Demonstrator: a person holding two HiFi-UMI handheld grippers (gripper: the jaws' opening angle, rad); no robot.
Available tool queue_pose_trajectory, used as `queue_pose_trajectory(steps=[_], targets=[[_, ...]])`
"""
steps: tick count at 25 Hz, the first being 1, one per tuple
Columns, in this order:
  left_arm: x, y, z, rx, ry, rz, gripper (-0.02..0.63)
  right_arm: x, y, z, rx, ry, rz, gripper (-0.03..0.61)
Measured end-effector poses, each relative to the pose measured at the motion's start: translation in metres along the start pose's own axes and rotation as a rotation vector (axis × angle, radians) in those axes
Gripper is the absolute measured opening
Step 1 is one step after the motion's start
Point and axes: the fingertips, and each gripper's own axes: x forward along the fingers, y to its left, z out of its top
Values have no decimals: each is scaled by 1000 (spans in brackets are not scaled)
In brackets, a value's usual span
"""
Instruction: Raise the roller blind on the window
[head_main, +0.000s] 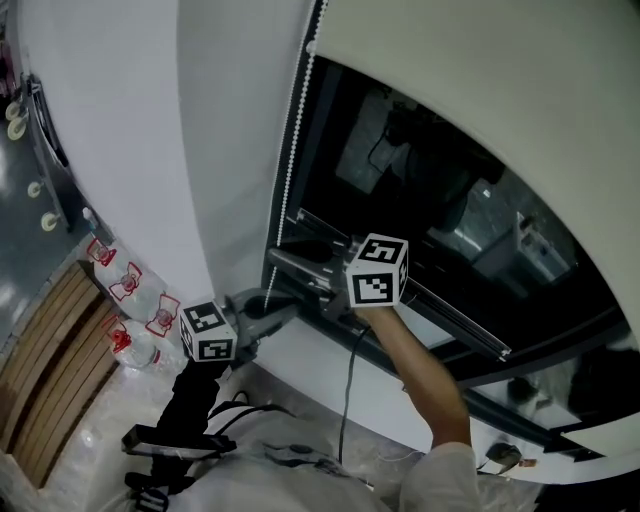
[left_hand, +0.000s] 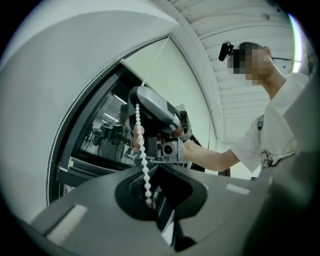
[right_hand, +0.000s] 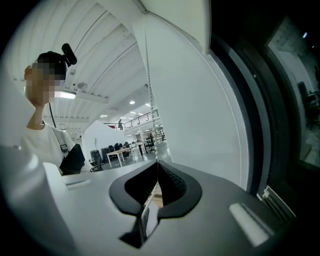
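The left claw (left_hand: 150, 200) is waiting with its jaws seemingly a little apart, and the bead chain (left_hand: 144, 165) is hanging straight down between them, close against one pad. Just above and beyond it, the right claw (right_hand: 157, 167) is holding its jaws together, clamping the same chain, which is running up from its pinch along the edge of the window frame. A bare forearm (head_main: 420, 370) is reaching in behind the right claw's marker cube (head_main: 377, 270). Higher still, well above both claws, the roller blind (head_main: 470, 70) is hanging with its lower hem partway up the window, leaving the dark glass (head_main: 420, 200) directly beyond the right claw uncovered and reflecting indoor shapes. Off to the left of the left claw, against the pale wall, several clear water bottles (head_main: 135, 300) with red labels are standing in plastic wrap beside a strip of wooden slats (head_main: 45, 360).
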Motion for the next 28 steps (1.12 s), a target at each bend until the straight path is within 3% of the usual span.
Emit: queue_pose_trajectory(steps=[4, 6, 10, 14, 19, 23, 28], targets=[[0, 0, 2, 8, 1, -1, -2, -3, 8, 13, -92, -60, 2, 16], [0, -1, 3, 14, 5, -4, -2, -4, 16, 31, -153, -107, 21, 138], [2, -1, 4, 20, 4, -12, -2, -6, 22, 100, -216, -194, 18, 206], [4, -2, 6, 22, 2, -11, -2, -13, 32, 174, -302, -259, 37, 189], [4, -1, 5, 29, 7, -14, -2, -24, 35, 239, -377, -286, 10, 167], [4, -2, 6, 21, 1, -10, -2, -28, 46, 268, -407, -283, 29, 140], [1, 0, 5, 25, -3, -5, -2, -29, 49, 280, -411, -268, 30, 21]])
